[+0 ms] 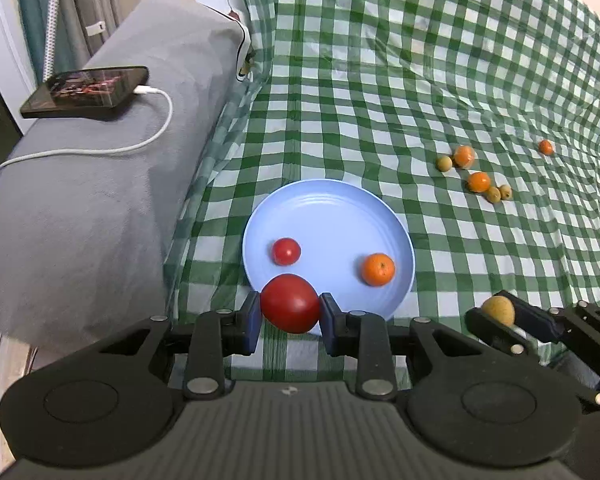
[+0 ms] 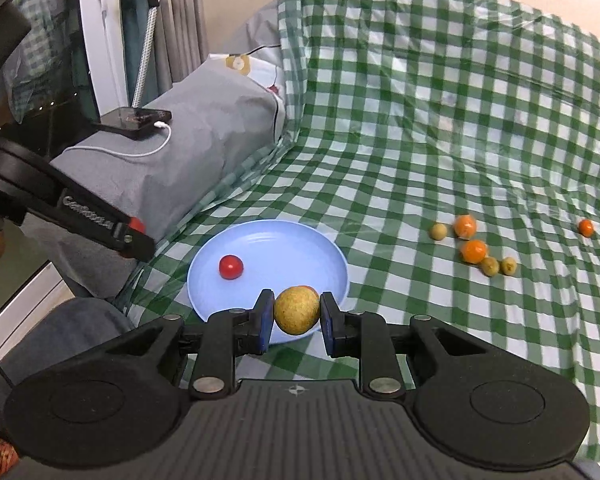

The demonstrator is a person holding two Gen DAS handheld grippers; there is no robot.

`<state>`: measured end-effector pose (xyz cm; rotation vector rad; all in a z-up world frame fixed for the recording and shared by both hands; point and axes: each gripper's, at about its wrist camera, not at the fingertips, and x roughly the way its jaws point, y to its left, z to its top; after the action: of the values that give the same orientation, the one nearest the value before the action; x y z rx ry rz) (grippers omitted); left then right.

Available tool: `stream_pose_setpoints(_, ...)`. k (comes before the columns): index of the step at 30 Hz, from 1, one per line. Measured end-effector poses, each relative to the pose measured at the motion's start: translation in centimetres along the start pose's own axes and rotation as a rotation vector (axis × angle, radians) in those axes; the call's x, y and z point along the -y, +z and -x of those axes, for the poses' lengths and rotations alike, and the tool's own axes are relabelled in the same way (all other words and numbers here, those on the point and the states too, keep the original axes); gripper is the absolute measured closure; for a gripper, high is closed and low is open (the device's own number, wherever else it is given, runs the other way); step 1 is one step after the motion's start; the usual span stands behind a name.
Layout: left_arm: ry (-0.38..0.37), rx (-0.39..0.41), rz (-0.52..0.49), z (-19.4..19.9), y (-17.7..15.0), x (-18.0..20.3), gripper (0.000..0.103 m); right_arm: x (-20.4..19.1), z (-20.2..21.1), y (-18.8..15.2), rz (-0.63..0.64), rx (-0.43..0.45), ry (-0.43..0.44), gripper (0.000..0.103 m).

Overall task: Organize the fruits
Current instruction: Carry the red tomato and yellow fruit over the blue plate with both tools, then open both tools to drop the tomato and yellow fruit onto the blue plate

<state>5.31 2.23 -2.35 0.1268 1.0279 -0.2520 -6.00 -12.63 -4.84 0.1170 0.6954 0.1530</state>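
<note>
My left gripper (image 1: 290,312) is shut on a large red tomato (image 1: 290,303), held over the near rim of the blue plate (image 1: 328,208). On the plate lie a small tomato (image 1: 286,251) and an orange (image 1: 377,269). My right gripper (image 2: 296,314) is shut on a yellow-green fruit (image 2: 297,310), just above the plate's (image 2: 268,240) near edge; it also shows in the left wrist view (image 1: 499,310). The small tomato (image 2: 231,267) lies on the plate. The left gripper's finger (image 2: 100,226) shows at left.
Loose fruits lie on the green checked cloth to the right: oranges (image 1: 464,156) (image 1: 479,182) (image 1: 545,147) and small yellow-green fruits (image 1: 444,163) (image 1: 499,193). A grey pillow (image 1: 112,184) with a phone (image 1: 86,91) and white cable lies left of the plate.
</note>
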Motion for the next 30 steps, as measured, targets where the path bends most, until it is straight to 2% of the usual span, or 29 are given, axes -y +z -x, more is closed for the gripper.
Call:
stream_pose_setpoints(15, 0.022, -0.082, -0.037, -9.1, 4.3, 0.1, 0.069, 1.1, -9.7, 1.8, 0.003, -0.098, 0.020, 0.077)
stream_pose_setpoints(23, 0.042, -0.111, -0.063, -12.7, 5.4, -0.1, 0.069, 1.3, -13.5, 2.4, 0.008, -0.113, 0.046, 0.077)
stream_pose_setpoints(24, 0.038, -0.099, -0.069, -12.9, 5.5, -0.1, 0.065, 1.4, -13.9, 2.5, 0.008, -0.113, 0.052, 0.077)
stream_pose_setpoints(25, 0.037, -0.077, -0.086, -12.8, 5.6, 0.0, 0.049, 1.4, -14.2, 2.6, 0.009, -0.115, 0.056, 0.077)
stream_pose_setpoints(26, 0.045, -0.054, -0.099, -12.7, 5.7, 0.1, 0.039, 1.4, -14.4, 2.7, 0.009, -0.116, 0.057, 0.075)
stream_pose_setpoints(27, 0.058, -0.016, -0.109, -12.3, 5.7, 0.3, 0.020, 1.4, -14.5, 2.8, 0.012, -0.118, 0.061, 0.071)
stream_pose_setpoints(28, 0.066, 0.013, -0.117, -11.9, 5.6, 0.4, 0.007, 1.5, -14.5, 2.9, 0.013, -0.120, 0.063, 0.060)
stream_pose_setpoints(29, 0.066, 0.039, -0.127, -11.3, 5.6, 0.5, 0.004, 1.6, -14.4, 3.0, 0.007, -0.119, 0.059, 0.049)
stream_pose_setpoints(30, 0.062, 0.056, -0.136, -10.8, 5.5, 0.5, 0.000, 1.7, -14.1, 3.0, -0.001, -0.119, 0.052, 0.044)
